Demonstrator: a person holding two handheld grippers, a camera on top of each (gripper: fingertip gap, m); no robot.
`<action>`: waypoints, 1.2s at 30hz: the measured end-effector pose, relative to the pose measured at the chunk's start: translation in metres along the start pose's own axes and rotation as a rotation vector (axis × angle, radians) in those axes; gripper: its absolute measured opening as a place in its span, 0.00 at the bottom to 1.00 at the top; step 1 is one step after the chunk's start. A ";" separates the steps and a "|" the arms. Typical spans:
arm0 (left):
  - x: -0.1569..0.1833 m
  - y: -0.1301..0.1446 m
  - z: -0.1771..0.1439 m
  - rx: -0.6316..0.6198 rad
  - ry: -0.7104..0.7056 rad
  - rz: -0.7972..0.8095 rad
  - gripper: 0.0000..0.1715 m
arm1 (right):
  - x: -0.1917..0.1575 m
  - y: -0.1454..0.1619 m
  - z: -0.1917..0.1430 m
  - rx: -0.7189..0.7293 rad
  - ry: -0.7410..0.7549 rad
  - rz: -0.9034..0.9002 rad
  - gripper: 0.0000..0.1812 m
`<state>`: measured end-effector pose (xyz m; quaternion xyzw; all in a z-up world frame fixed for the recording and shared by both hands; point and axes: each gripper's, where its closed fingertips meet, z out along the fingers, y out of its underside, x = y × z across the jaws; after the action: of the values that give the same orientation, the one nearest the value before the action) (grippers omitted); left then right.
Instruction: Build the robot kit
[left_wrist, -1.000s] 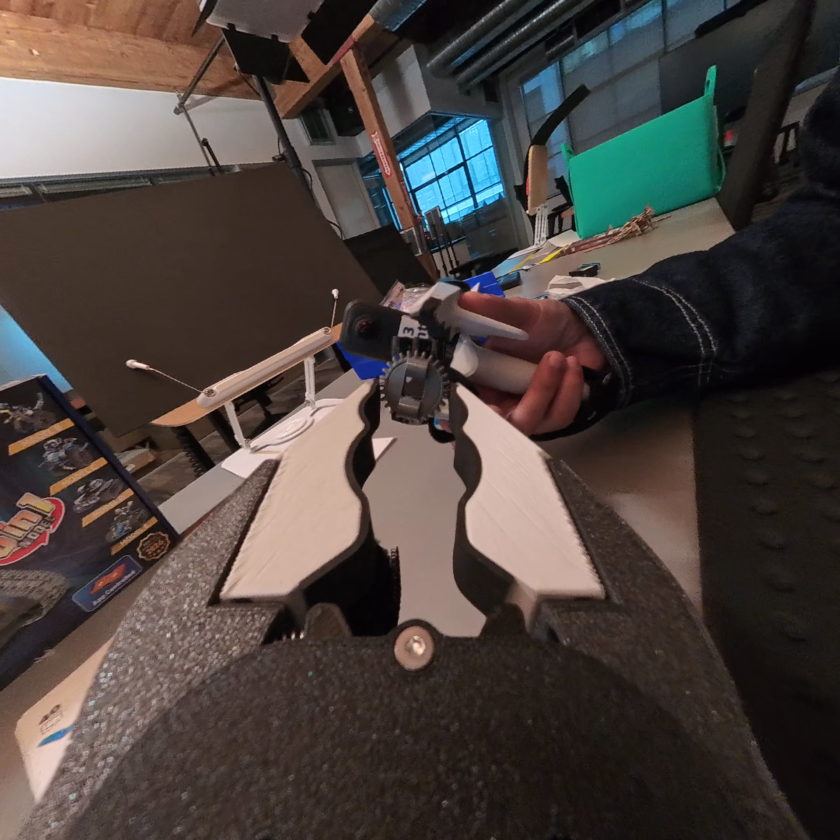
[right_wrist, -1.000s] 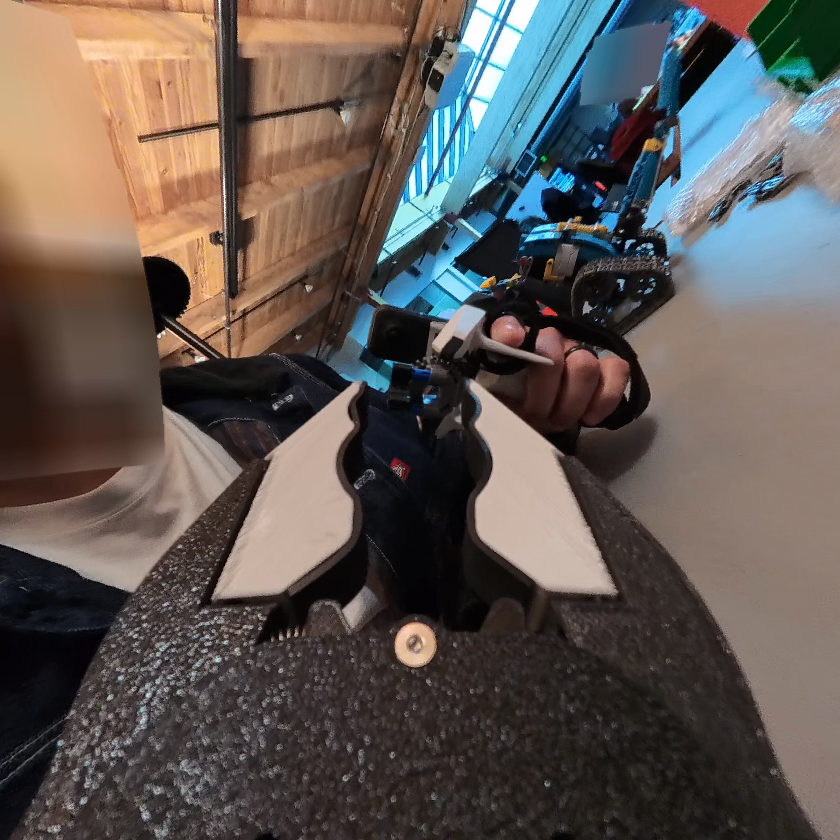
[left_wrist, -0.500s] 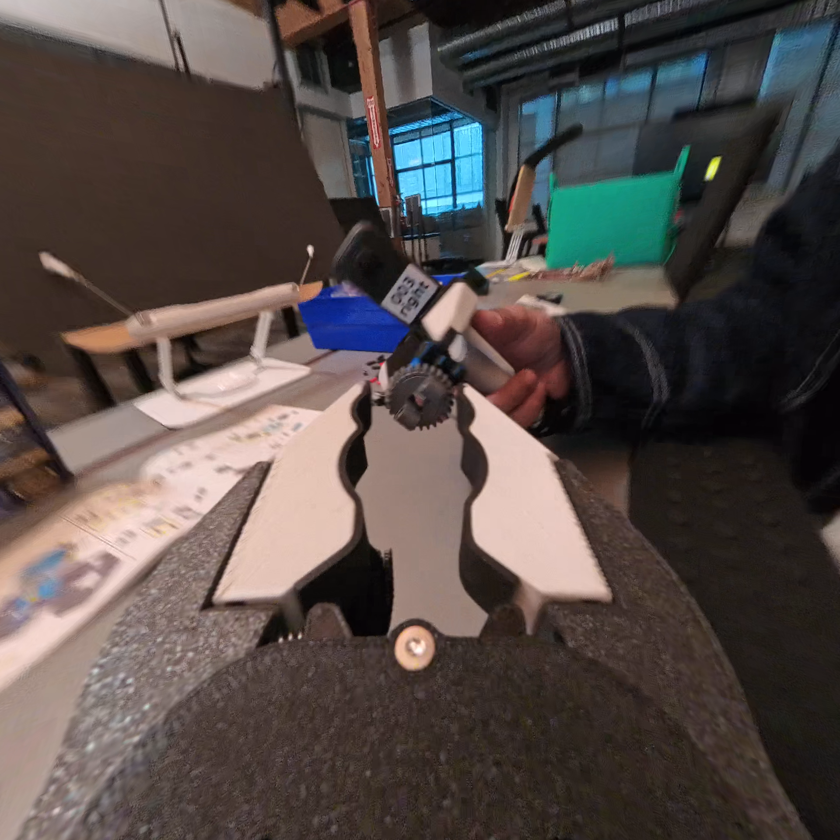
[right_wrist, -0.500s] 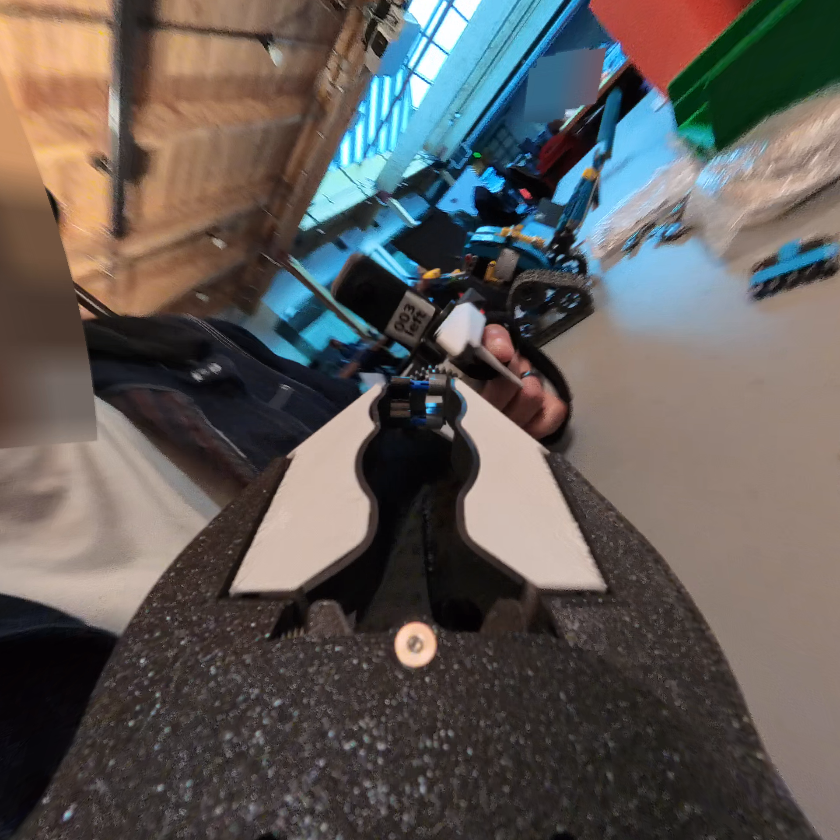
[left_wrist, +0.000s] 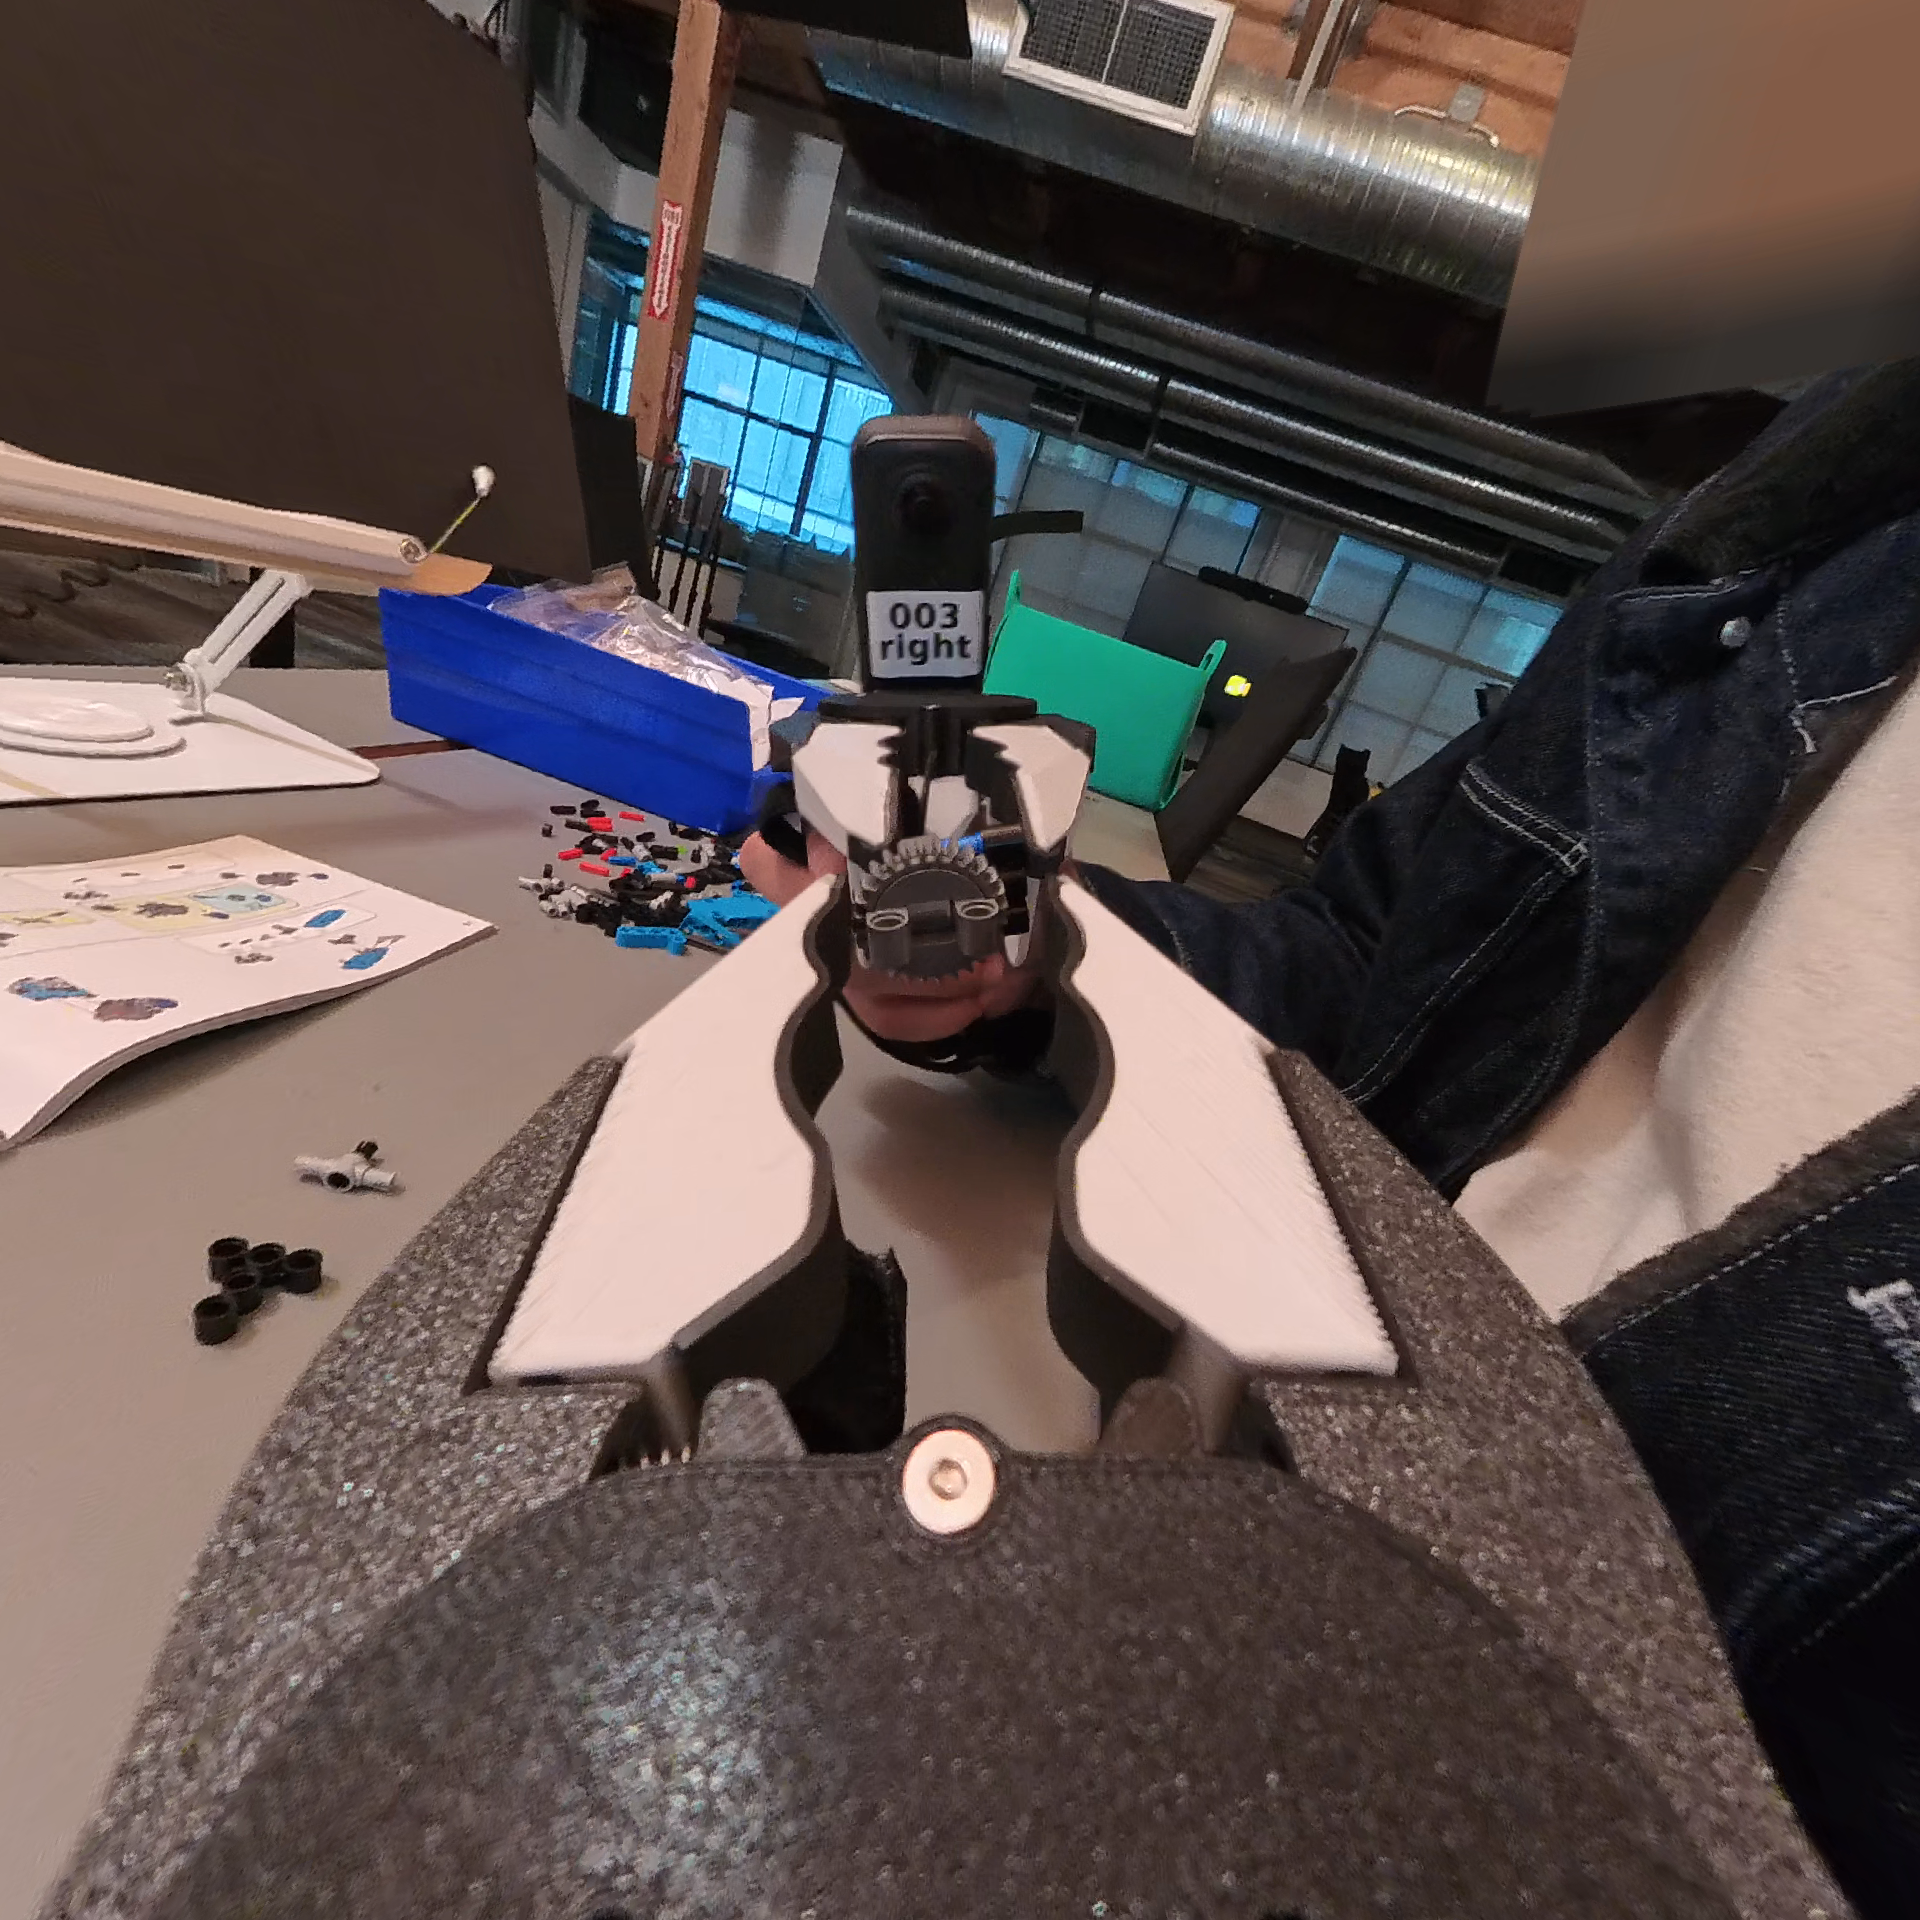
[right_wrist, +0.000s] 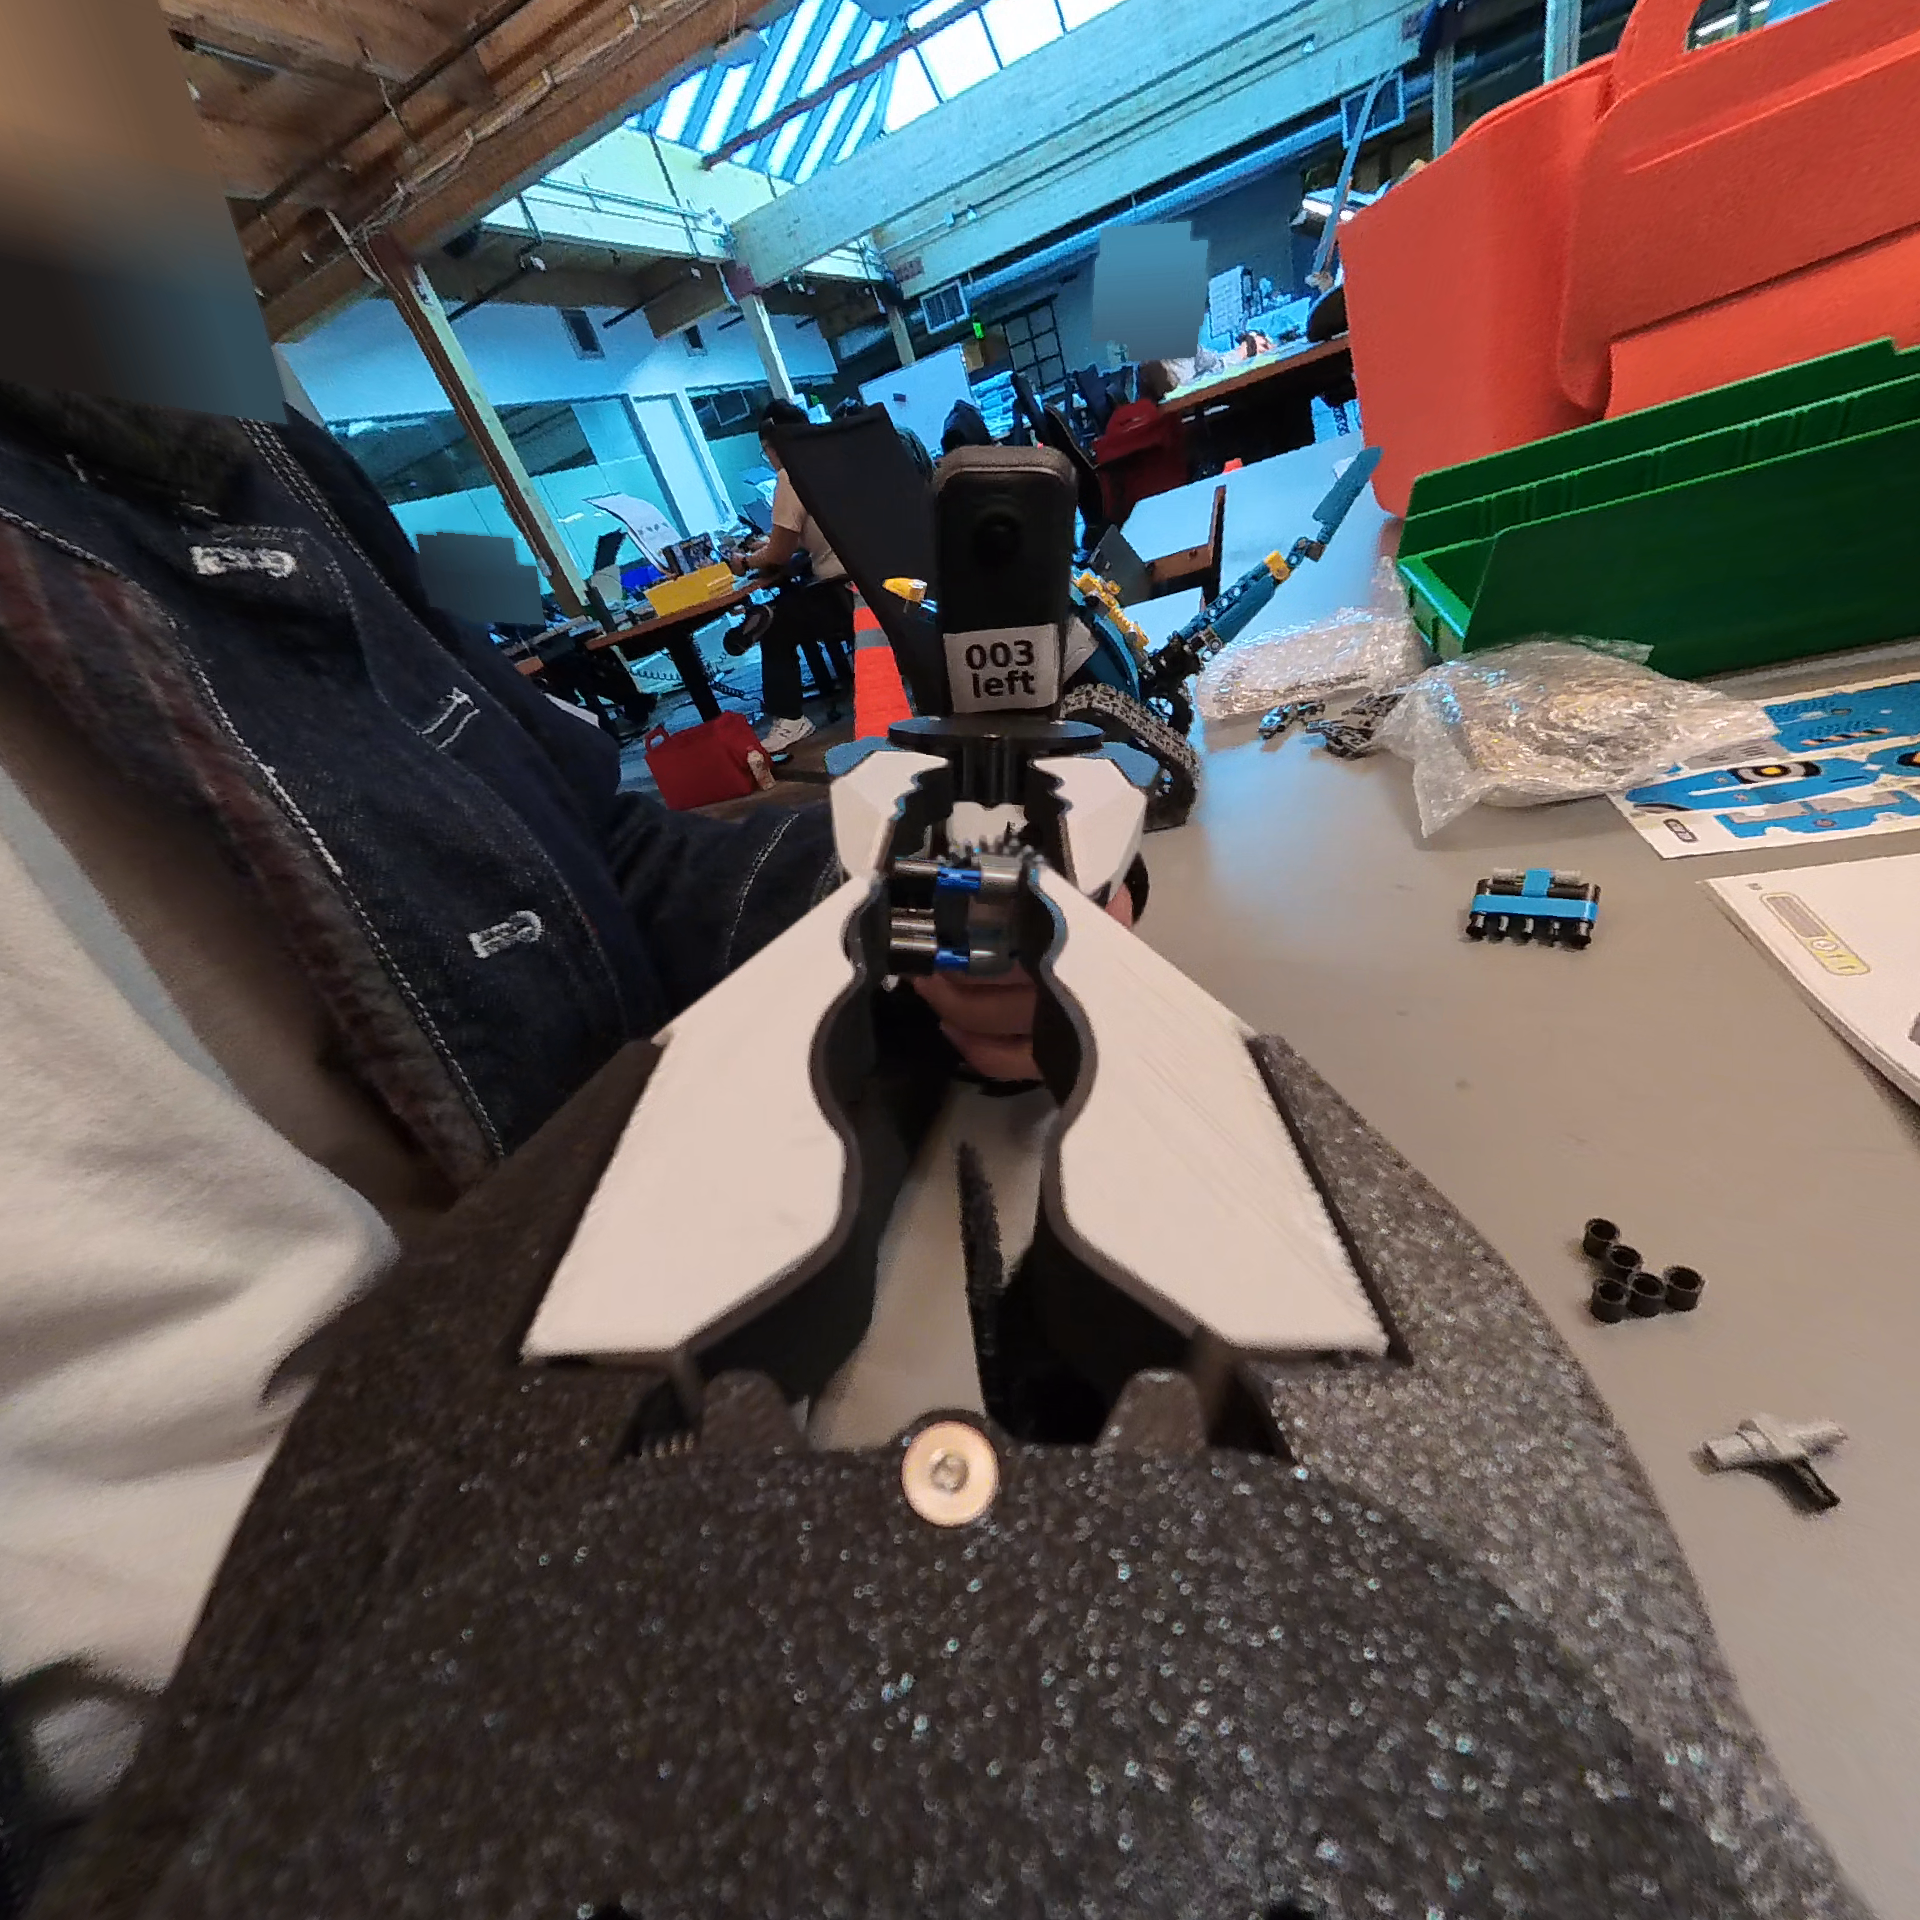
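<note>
A small assembly hangs above the grey table (left_wrist: 260, 1507) between the two grippers, which face each other tip to tip. In the left wrist view it shows a dark grey toothed gear (left_wrist: 925, 920). In the right wrist view it shows its black pins and blue parts (right_wrist: 951, 920). My right gripper (right_wrist: 956, 904) is shut on the pin side, both pads pressing. My left gripper (left_wrist: 940, 894) stands around the gear with a narrow gap on each side, so it is open. The right gripper's white fingers (left_wrist: 836, 790) show behind the gear. The left gripper's fingers (right_wrist: 1101, 821) show behind the pins.
On the table are a blue bin (left_wrist: 582, 696), a pile of small parts (left_wrist: 644, 883), an open booklet (left_wrist: 187, 956), a black connector (left_wrist: 255, 1283), a grey pin piece (left_wrist: 348, 1172), a green bin (right_wrist: 1662, 561), plastic bags (right_wrist: 1558, 727) and a blue-black block (right_wrist: 1532, 906). A person's denim jacket (left_wrist: 1558, 831) is close by. Both grippers' tips are close together, under 4 cm apart.
Both grippers swung level and now face each other. My right gripper closed on the assembly's pin side. My left gripper, first tight on the gear, widened and now stands loose around it.
</note>
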<state>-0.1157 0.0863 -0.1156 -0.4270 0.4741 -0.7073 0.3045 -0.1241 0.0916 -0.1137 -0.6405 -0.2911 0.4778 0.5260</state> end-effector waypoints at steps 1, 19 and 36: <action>-0.002 0.001 0.000 -0.014 -0.011 -0.003 0.21 | 0.004 0.001 -0.001 -0.007 0.025 -0.013 0.13; -0.018 0.012 -0.003 -0.105 -0.138 0.117 0.16 | 0.022 0.018 -0.003 -0.098 0.089 0.047 0.20; -0.021 0.020 -0.001 -0.177 -0.198 0.231 0.17 | 0.027 0.017 -0.003 -0.088 0.126 0.054 0.25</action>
<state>-0.1072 0.0965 -0.1414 -0.4624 0.5481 -0.5776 0.3901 -0.1139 0.1095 -0.1386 -0.6995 -0.2609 0.4374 0.5013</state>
